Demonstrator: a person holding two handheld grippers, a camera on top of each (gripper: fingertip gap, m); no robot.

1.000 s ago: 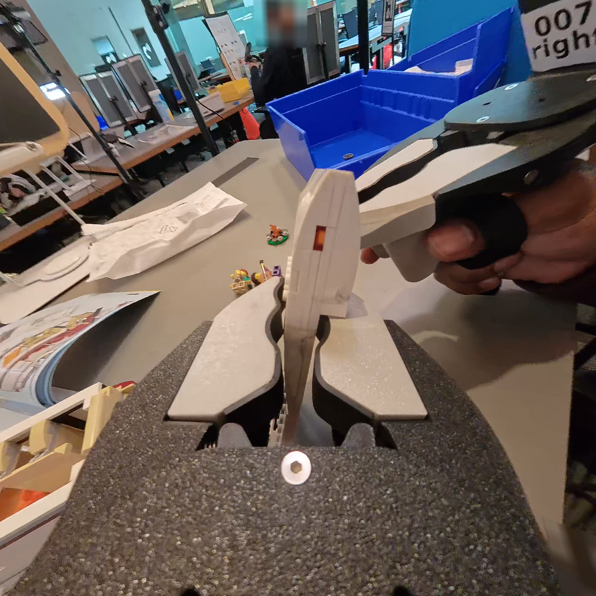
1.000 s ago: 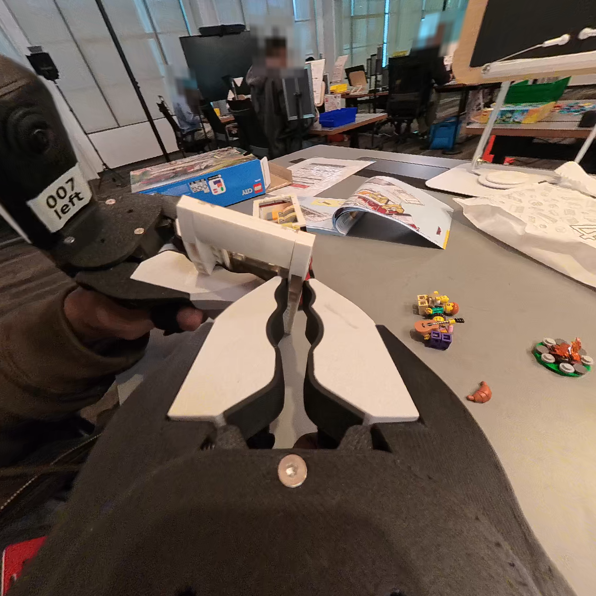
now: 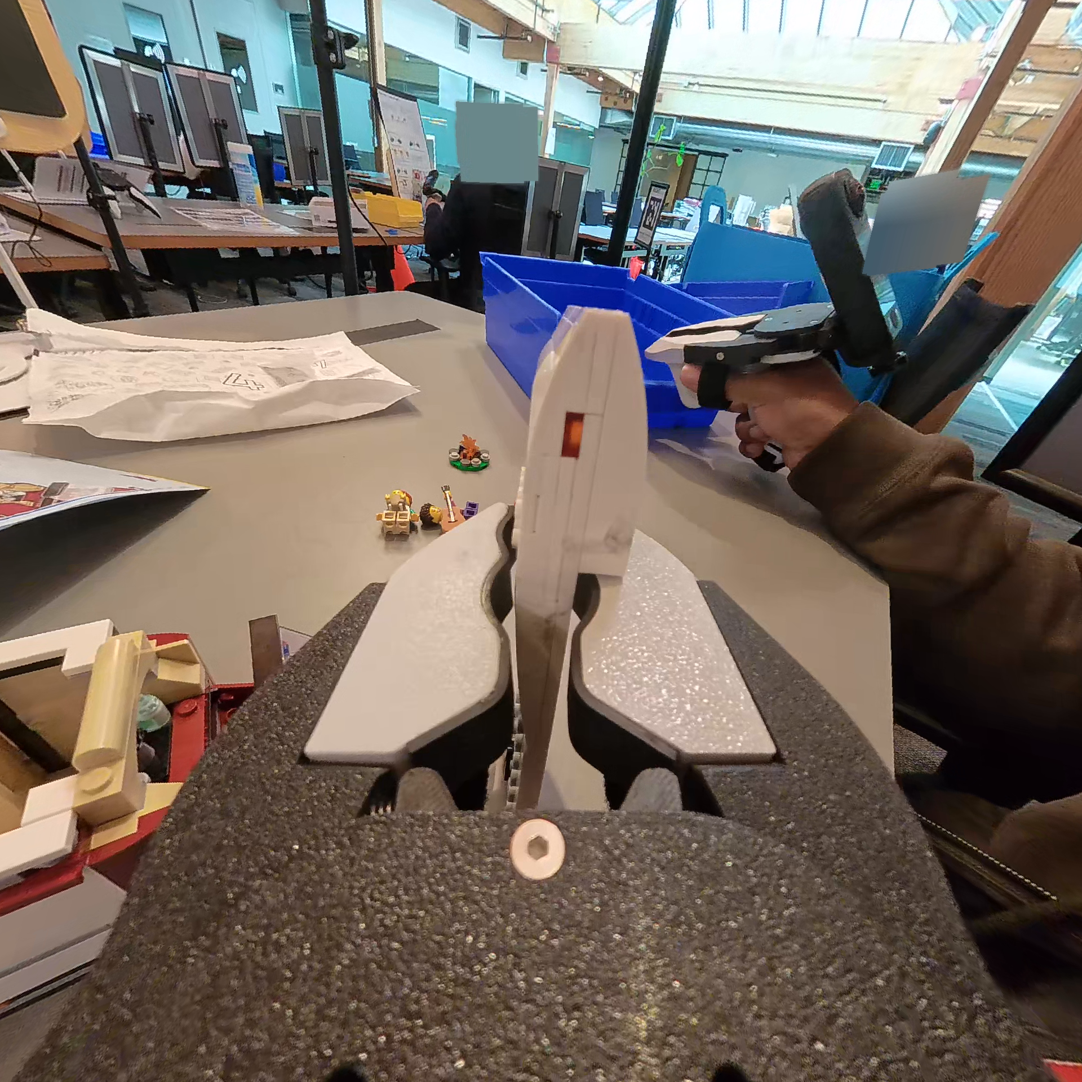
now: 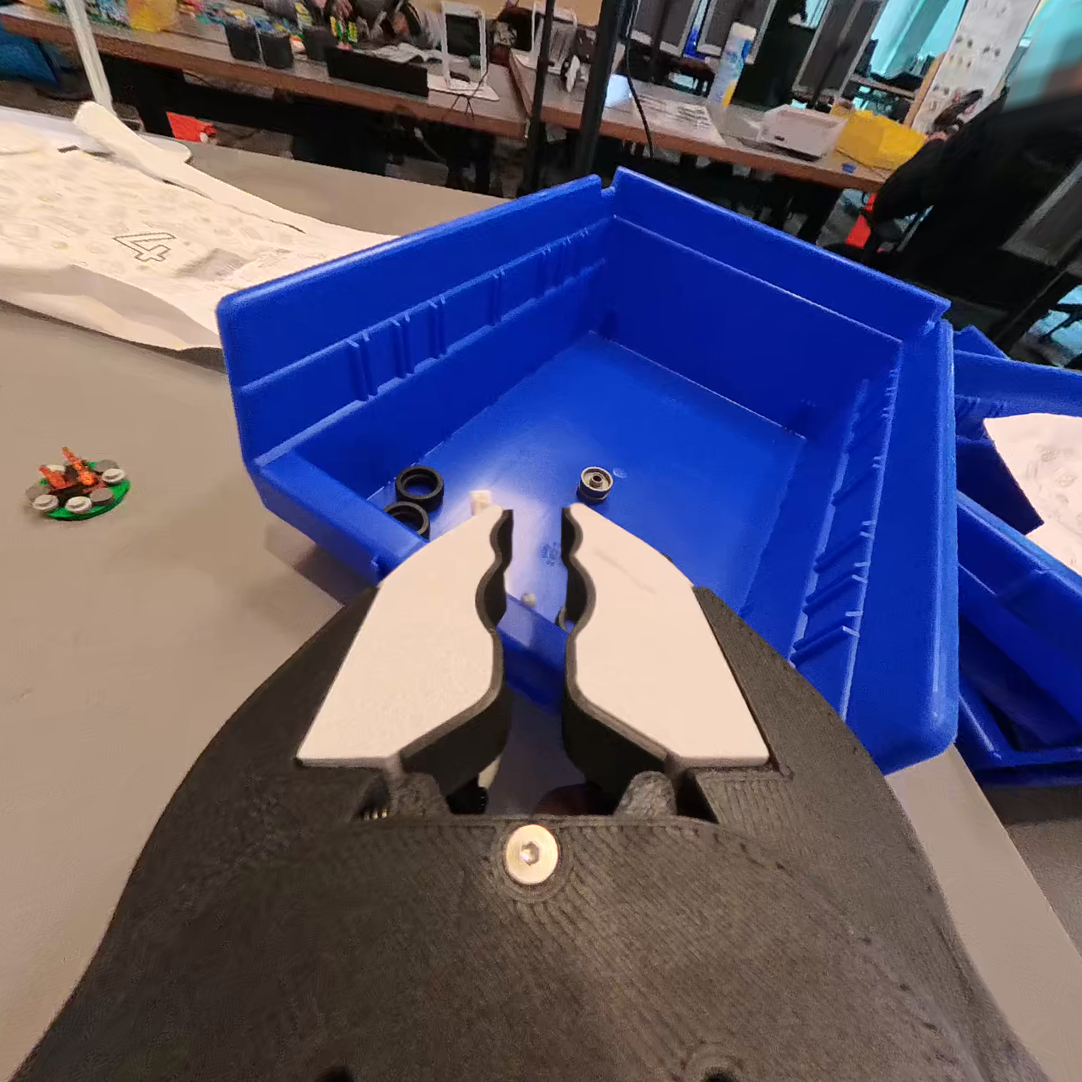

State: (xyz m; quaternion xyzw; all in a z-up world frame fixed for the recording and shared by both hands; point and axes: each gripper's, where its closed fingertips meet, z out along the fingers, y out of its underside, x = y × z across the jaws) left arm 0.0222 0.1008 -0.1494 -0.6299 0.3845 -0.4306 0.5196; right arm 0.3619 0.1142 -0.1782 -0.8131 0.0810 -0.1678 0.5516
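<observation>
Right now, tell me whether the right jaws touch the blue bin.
Apart. In the right wrist view the right gripper hangs open above the blue bin, its floor showing between the jaws.

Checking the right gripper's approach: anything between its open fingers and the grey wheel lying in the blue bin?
Nothing visible does. The right gripper hangs open over the blue bin's near wall, and the grey wheel lies just beyond its right fingertip on bare bin floor. The two black tyres and a small white piece sit off to the left.
</observation>
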